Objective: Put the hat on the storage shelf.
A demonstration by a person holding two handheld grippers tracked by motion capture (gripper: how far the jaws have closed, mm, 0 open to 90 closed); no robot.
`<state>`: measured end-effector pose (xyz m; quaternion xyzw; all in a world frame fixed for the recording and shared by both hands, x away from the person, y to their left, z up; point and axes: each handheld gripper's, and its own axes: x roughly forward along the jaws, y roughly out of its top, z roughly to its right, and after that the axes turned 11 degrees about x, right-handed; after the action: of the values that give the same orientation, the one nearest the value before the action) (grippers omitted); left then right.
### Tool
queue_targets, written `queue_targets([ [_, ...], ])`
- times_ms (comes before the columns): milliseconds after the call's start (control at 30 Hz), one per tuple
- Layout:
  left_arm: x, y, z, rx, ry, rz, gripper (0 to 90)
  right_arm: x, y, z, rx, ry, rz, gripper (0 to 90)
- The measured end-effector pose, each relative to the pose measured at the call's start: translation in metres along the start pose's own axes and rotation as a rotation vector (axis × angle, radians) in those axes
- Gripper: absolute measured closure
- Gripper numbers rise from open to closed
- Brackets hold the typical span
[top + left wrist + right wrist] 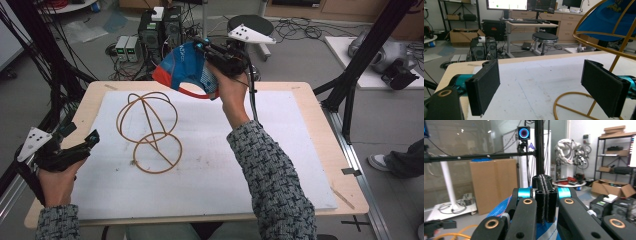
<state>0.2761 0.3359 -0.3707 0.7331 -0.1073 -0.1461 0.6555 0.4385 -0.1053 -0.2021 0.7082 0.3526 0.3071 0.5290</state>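
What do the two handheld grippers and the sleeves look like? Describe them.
Both grippers, left gripper and right gripper, are black with teal joints, brass-ringed pivot holes and flat dark padded jaws. Each carries a pale three-cornered plate with dark dots. A black cable trails from the right one. The sleeves are grey-and-black woven knit.

Two black padded fingers (484, 87) of the left gripper (541, 87) stand wide apart above a white sheet (536, 75) on the desk (454, 68). A gold wire stand (599, 47) rises beside the right-side finger, a blue cap (609, 17) behind its upper hoops. Beyond the desk stands a round black stool (545, 37).
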Motion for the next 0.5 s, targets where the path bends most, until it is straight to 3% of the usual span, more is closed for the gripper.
queue_targets([
  [500, -0.007, 0.002, -0.007, -0.005, 0.023, 0.015, 15.7, 0.02, -0.003, -0.035, -0.006, 0.088, -0.03, 90.0],
])
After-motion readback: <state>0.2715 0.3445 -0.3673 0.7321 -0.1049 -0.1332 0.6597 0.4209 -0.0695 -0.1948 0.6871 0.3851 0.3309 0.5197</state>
